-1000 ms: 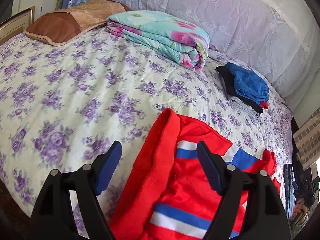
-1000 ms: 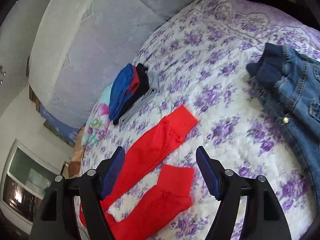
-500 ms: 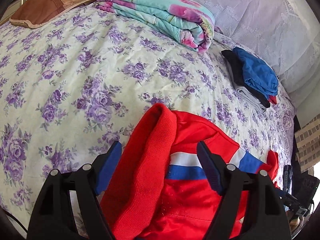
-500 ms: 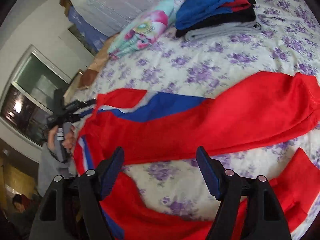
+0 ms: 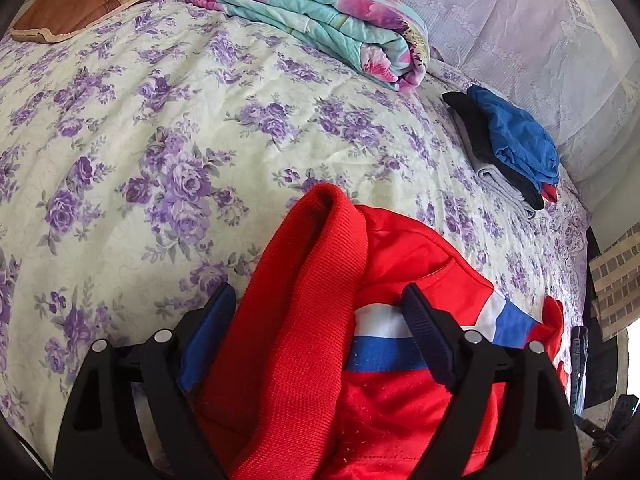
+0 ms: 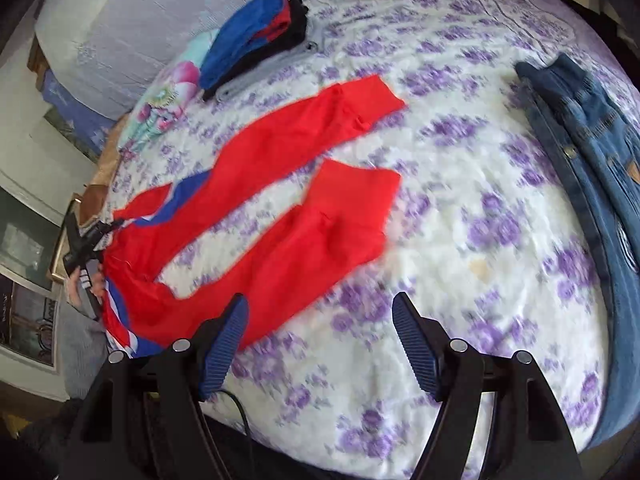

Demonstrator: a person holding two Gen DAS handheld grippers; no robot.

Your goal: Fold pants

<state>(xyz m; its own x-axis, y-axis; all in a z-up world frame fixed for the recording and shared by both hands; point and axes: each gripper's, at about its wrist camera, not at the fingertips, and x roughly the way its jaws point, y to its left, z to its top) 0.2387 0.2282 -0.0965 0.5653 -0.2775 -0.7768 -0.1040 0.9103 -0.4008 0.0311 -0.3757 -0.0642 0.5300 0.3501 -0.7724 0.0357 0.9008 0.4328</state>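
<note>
Two spread tools: left tool (image 5: pixel 316 320) straddles the soft red pants' (image 6: pixel 280 200) thick ribbed waistband (image 5: pixel 304 300), the best hold; right tool (image 6: pixel 320 332) hovers empty.

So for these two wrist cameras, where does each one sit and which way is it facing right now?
Left wrist: on the left gripper, low over the red pants waistband, which lies between its open jaws, facing the folded quilt.
Right wrist: on the right gripper, above the bed edge, jaws open and empty, looking across both red legs toward the jeans; the person's left hand shows.
Shared: the pants, the bed, the folded clothes stack.
</note>
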